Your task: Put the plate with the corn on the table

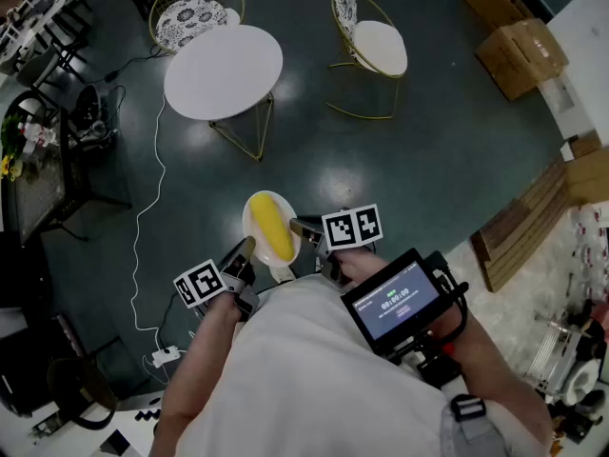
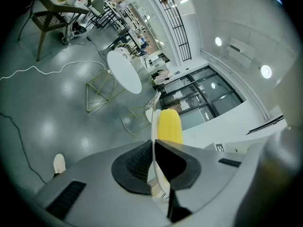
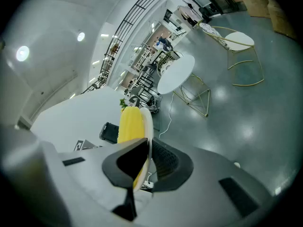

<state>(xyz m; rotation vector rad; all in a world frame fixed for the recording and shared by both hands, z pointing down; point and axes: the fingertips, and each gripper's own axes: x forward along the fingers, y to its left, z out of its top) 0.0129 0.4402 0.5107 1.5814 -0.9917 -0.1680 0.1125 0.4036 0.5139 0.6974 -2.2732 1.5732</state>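
Open floor (image 1: pixel 428 160), table (image 1: pixel 224 71) ahead — left tool (image 1: pixel 247 248), right tool (image 1: pixel 299 228) gripping plate (image 1: pixel 250 223) edges, corn (image 1: pixel 271 227) atop

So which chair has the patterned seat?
The chair behind the round white table, upper left in the head view. The other chair, standing apart to the right, has a plain white seat.

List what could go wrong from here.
1. The corn lies loose on the plate; any tilt could roll it off.
2. The left gripper and right gripper pinch only the plate's thin rim, so it might slip.
3. The table is some way off, and a cable trails across the floor nearby: a possible trip.
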